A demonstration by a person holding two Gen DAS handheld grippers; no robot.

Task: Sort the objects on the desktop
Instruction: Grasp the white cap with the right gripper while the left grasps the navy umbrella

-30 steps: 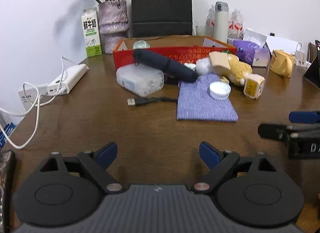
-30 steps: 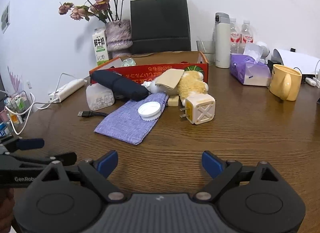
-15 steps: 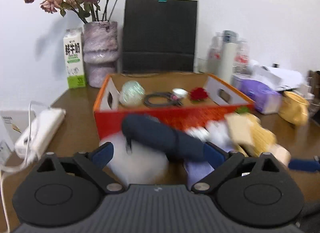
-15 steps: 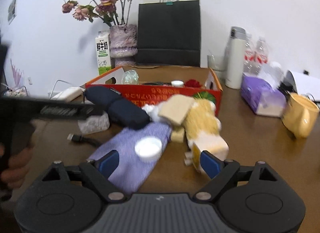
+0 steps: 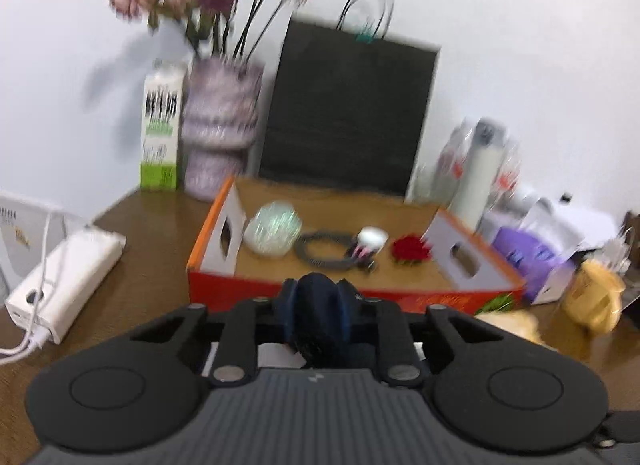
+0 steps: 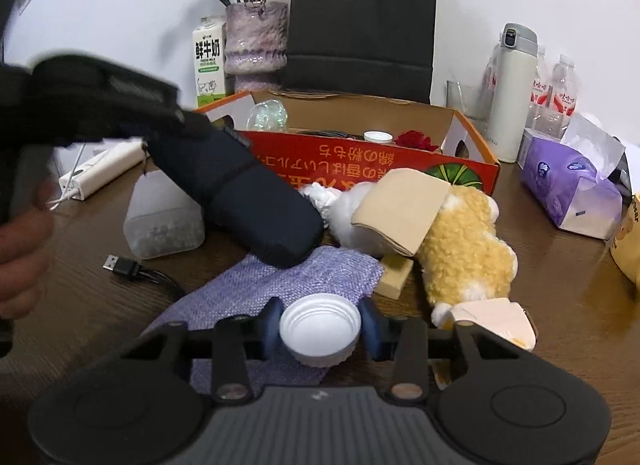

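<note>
The right gripper [image 6: 320, 325] pinches a white bottle cap [image 6: 319, 329] between its blue pads, just in front of the orange box [image 6: 400, 161] and over the near end of a purple knitted cloth [image 6: 304, 277]. The left gripper [image 5: 318, 315] is clamped on a dark navy folded umbrella [image 5: 318, 313], whose far end slants down onto the cloth, short of the box's front wall. Beside the umbrella, a clear plastic container [image 6: 164, 217] and a USB plug [image 6: 120, 265] lie left of the cloth. A yellow plush toy [image 6: 464, 241] with a tan pad [image 6: 400, 209] on it lies against the box's front right corner. Inside the box sit a clear ball [image 5: 273, 234], a coiled cable [image 5: 326, 254], a small white cap [image 5: 372, 236] and a red flower [image 5: 412, 250]. Behind the box stand a black paper bag [image 6: 362, 13], a vase [image 6: 256, 41] and a milk carton [image 6: 209, 61].
</note>
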